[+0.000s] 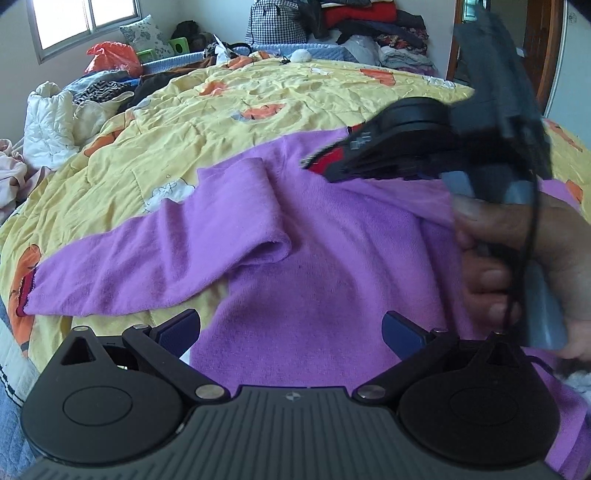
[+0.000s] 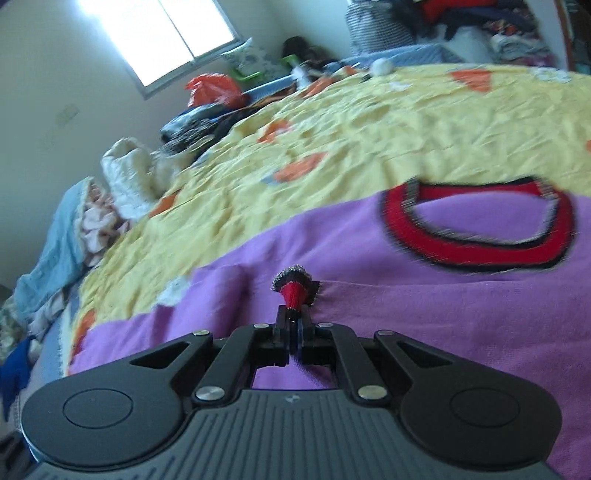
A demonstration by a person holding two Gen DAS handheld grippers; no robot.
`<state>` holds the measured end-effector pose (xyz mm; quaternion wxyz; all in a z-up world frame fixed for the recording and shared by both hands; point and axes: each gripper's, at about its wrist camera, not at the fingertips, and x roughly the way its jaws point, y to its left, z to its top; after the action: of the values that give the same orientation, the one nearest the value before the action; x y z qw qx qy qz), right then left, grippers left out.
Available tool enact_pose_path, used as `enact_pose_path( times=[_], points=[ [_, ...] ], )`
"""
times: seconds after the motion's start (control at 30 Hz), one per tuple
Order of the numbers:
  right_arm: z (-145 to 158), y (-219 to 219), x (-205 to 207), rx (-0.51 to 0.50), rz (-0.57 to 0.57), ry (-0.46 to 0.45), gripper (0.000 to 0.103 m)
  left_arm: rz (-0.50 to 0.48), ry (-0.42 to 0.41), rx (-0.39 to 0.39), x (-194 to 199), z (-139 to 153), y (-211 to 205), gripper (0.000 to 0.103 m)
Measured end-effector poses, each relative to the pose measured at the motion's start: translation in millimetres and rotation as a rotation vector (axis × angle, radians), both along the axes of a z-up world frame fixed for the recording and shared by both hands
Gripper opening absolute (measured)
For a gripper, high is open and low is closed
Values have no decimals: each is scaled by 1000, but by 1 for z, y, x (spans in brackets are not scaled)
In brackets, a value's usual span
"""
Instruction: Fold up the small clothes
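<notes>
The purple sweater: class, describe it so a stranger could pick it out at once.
Start at the bed's yellow quilt with orange patches. Spread across its near side lies the purple sweater, one sleeve folded over its body. Unlike the heaped clothes by the far wall, it lies flat and has a red, dark-edged collar.

place: home bedroom | landmark: bed under a yellow quilt (image 1: 280, 99) with orange patches | beyond the bed: window (image 1: 85, 22), flowered pillow (image 1: 142, 35), orange plastic bag (image 1: 112, 57) | far side of the bed: stacked folded clothes (image 1: 369, 22) | beside the bed: wooden door frame (image 1: 546, 55)
</notes>
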<state>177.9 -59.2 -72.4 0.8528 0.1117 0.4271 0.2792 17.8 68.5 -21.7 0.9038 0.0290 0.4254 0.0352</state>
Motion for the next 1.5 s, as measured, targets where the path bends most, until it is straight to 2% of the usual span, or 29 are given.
enact_pose_path(
  times=[0.07,0.17,0.2,0.23,0.27,0.3,0.37,0.4,0.43,0.5,0.57,0.63,0.7,0.77,0.87,0.97,1.0,1.07,1.13,1.17,1.23,1.27,1.3,1.33,1.4,1.43,1.5],
  points=[
    [-4,15,1,-21,10,-14,3,-2,-11,1,-2,0,0,103],
    [-15,25,12,-8,11,23,8,2,-10,-1,-1,1,2,103],
    [-20,27,17,-8,31,49,16,6,-10,-4,-1,1,4,103],
    [-25,28,18,0,50,69,19,10,-10,-5,0,2,5,103],
    [-22,26,15,1,59,52,32,14,-11,-5,0,2,7,103],
    [-16,23,12,-24,61,41,50,20,-11,-5,1,2,9,103],
    [7,6,-2,-37,66,-32,71,29,-16,-7,1,5,13,103],
    [20,-10,-12,-25,68,-99,73,32,-31,-10,1,6,16,103],
    [28,-27,-19,-33,49,-144,73,40,-43,-10,1,7,18,103],
    [34,-55,-26,-119,-10,-152,73,53,-43,-26,5,7,23,103],
    [25,-70,-30,-247,-50,-167,73,60,-43,-50,7,6,28,103],
    [8,-75,-27,-367,-82,-140,74,73,-28,-46,9,3,33,103],
    [-6,-66,-26,-418,-42,-122,74,89,-26,-44,7,3,40,103],
    [-2,-51,-26,-402,-59,-169,74,108,-37,-39,3,4,50,103],
    [4,-11,-14,-323,-17,-175,73,157,-38,-12,0,4,68,103],
    [-7,34,2,-363,-6,-181,73,217,-7,-18,2,2,95,103],
    [-15,48,5,-400,12,-172,77,235,0,-34,1,3,105,103],
    [-18,65,-8,-491,47,-252,77,279,-10,-60,-2,4,124,103],
    [-16,66,-21,-489,114,-254,77,297,-31,-88,-4,6,141,103],
    [-14,65,-23,-494,112,-251,77,304,-32,-106,-5,5,150,103],
    [-8,56,-22,-476,57,-261,79,336,-41,-151,-7,4,168,103],
    [-7,46,-22,-434,10,-267,85,355,-56,-168,-10,3,177,103],
    [-10,40,-21,-407,-5,-240,85,375,-70,-181,-13,2,185,103],
    [-19,43,-17,-429,62,-174,87,392,-81,-195,-16,1,195,103],
    [-14,45,-29,-464,125,-237,87,430,-96,-204,-19,0,215,103],
    [-10,42,-33,-452,127,-233,87,444,-101,-206,-21,-1,223,103],
    [-2,28,-40,-353,125,-189,87,468,-104,-239,-26,-3,245,103]
  ],
)
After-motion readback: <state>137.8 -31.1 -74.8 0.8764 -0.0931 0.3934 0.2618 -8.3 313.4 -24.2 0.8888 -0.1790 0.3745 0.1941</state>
